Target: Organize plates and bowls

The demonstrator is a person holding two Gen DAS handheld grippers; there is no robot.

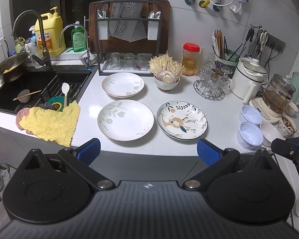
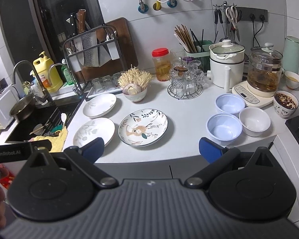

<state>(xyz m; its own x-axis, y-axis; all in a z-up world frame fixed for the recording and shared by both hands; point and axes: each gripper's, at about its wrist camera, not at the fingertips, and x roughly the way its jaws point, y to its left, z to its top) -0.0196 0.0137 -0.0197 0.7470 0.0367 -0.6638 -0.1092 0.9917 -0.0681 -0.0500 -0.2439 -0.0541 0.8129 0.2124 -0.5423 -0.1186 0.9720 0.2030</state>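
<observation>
Two white leaf-print plates lie on the white counter: a far one (image 1: 123,84) (image 2: 99,105) and a near one (image 1: 125,120) (image 2: 93,132). A rabbit-print plate (image 1: 181,120) (image 2: 143,127) lies to their right. Two pale blue bowls (image 1: 249,132) (image 2: 223,128), (image 1: 250,114) (image 2: 229,103) and a small white bowl (image 1: 269,131) (image 2: 254,121) stand further right. My left gripper (image 1: 148,152) is open and empty, in front of the counter edge below the plates. My right gripper (image 2: 151,149) is open and empty, below the rabbit plate.
A sink (image 1: 39,87) with a yellow cloth (image 1: 51,123) lies left. A knife and glass rack (image 1: 129,39), a bowl of enoki mushrooms (image 1: 166,73), a red-lidded jar (image 1: 191,58), a glass stand (image 1: 211,83), kettles (image 2: 265,69) and a spice bowl (image 2: 286,103) crowd the back and right.
</observation>
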